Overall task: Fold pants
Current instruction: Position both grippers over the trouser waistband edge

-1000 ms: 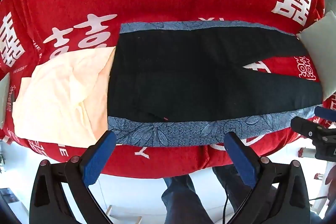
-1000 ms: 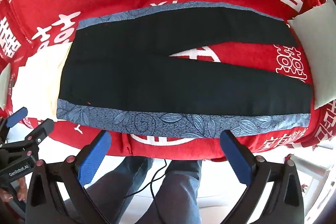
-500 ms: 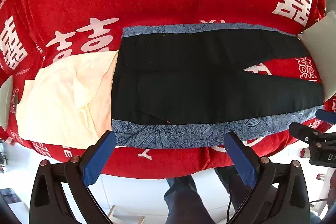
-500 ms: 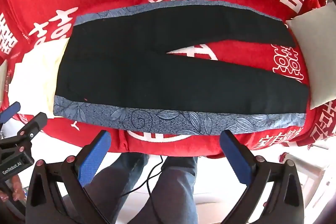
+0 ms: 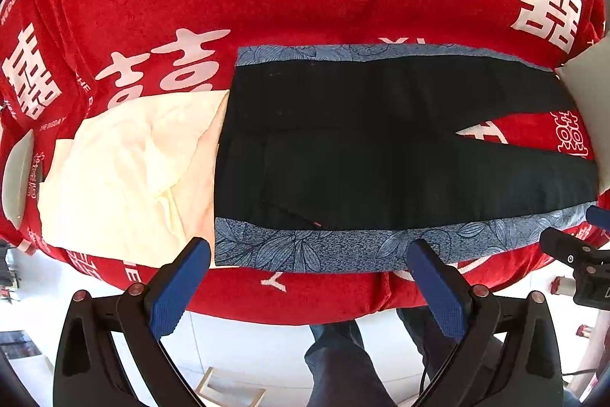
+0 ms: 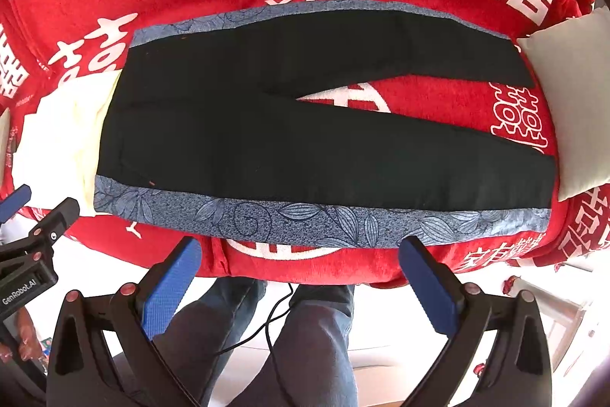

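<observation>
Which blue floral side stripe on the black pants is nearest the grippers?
The near-edge blue floral stripe, just beyond both open grippers: left gripper, right gripper. The other stripe runs along the far leg of the black pants.

Bright, even daylight in both fisheye views.

We see strong barrel distortion: the red cover (image 5: pixel 305 6) bulges and its edges curve into dark corners. The black pants (image 6: pixel 305 140) read as a nearly featureless dark mass, with their folds barely visible. The white floor (image 5: pixel 248 349) below is washed out. Focus is fairly sharp centrally and softens toward the rim.
</observation>
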A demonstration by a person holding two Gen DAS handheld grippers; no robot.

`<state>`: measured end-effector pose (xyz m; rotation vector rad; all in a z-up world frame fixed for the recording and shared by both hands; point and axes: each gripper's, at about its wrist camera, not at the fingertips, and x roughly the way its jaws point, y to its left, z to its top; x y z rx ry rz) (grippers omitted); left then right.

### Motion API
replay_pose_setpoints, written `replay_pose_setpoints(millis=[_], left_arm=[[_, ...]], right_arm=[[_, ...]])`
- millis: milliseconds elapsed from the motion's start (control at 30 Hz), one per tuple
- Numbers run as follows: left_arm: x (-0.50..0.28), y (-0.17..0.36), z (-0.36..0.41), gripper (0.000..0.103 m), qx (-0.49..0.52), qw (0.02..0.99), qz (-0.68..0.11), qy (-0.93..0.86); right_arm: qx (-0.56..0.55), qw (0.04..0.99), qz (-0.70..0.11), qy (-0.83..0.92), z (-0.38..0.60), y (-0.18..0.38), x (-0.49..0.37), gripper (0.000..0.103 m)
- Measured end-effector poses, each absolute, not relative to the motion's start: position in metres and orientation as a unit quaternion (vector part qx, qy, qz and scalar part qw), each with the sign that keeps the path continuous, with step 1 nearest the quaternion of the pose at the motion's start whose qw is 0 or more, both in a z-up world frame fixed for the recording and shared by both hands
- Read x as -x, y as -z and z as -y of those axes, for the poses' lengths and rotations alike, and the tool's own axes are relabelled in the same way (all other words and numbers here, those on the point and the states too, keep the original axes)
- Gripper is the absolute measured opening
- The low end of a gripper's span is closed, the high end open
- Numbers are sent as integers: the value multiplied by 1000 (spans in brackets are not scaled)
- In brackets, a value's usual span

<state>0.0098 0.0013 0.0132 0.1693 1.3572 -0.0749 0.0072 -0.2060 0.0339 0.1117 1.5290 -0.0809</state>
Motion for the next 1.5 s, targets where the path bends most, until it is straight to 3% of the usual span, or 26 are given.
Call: replay_pose_setpoints(millis=[1500], left_arm=[[-24,-5,39,103,-102,753,-649,15]], right_arm=[[-54,703,-709,21,237,-15,-26,103]])
